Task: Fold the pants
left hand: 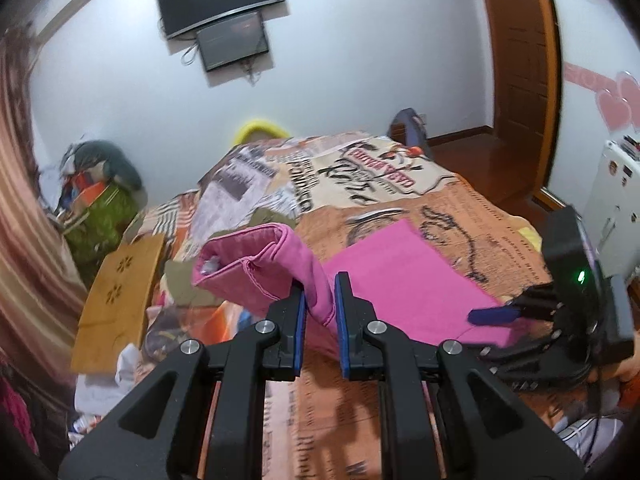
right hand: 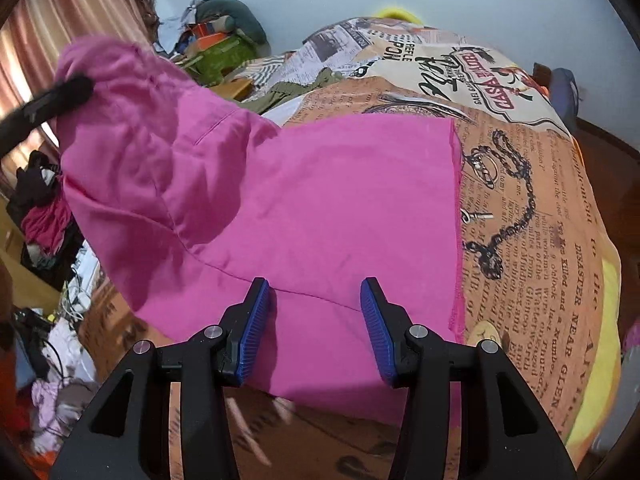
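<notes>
1. Pink pants (right hand: 320,200) spread on a bed (right hand: 520,220) under a newspaper-print cover, one hemmed end flat toward the far right side of the bed, the other end lifted off the cover.
2. Left gripper (left hand: 320,300) clamped on a fold of the pink cloth, blue pads (left hand: 301,320) pressing it from both sides; waistband part (left hand: 248,268) hanging raised above the left side of the bed.
3. In the right wrist view, seen as a dark, blurred shape (right hand: 60,100) at the raised bunch of cloth, upper left.
4. Right gripper (right hand: 316,328) parted and holding nothing, blue pads (right hand: 256,328) over the near edge of the flat cloth; possibly resting on it, hard to tell from this angle.
5. In the left wrist view, seen low at the right edge of the pink cloth (left hand: 500,316).
6. Olive garment (right hand: 288,92) lying on the cover beyond the pants, toward the far left side.
7. Wooden board (left hand: 120,300) beside the left edge of the bed; two screens (left hand: 224,12) on the far wall.
</notes>
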The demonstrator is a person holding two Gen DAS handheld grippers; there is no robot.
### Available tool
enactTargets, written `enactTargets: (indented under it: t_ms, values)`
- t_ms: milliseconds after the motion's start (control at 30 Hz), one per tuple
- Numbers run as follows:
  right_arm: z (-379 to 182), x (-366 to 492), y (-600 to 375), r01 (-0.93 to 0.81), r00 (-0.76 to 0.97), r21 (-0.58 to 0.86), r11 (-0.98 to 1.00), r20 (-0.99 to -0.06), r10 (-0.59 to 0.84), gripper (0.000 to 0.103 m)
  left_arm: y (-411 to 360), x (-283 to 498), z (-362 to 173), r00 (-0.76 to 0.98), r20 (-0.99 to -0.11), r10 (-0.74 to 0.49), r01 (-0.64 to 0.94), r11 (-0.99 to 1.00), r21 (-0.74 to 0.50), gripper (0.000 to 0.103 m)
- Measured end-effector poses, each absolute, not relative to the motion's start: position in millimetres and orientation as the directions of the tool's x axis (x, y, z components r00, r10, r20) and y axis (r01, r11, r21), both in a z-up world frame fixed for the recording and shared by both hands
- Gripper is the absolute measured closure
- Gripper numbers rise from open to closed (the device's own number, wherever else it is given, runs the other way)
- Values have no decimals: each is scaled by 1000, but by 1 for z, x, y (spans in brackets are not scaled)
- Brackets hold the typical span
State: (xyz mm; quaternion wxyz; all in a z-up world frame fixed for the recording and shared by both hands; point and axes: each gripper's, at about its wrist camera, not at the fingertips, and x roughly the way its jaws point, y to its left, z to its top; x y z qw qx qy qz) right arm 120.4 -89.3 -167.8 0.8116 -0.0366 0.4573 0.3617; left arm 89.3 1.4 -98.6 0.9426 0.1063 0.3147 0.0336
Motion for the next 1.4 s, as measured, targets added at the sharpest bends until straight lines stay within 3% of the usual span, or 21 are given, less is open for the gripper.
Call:
enactTargets:
  t_ms: [433,667,967,1333,1400]
  values:
    - [-155,127,-139,-558,368,346,754,-711,599,57,-59,119,-106,775,-631,26,126,972,196,92]
    - [-174,134,-173,-486,390,300,821,-766,511,57,-79,129,-111,759,-650,-27,175,971,164,92]
    - [-189,141,-178,-463,357,360,810,-761,542,57,-104,149,-137,693,-713,-107,235,969,83,93]
    - [-179,137,-202,-434,424,304,848,-762,490,57,-119,157,-178,558,-806,-197,306,952,-21,92]
    - [-173,136,-208,-423,444,293,857,-758,478,57,-117,158,-181,519,-827,-215,299,953,-60,86]
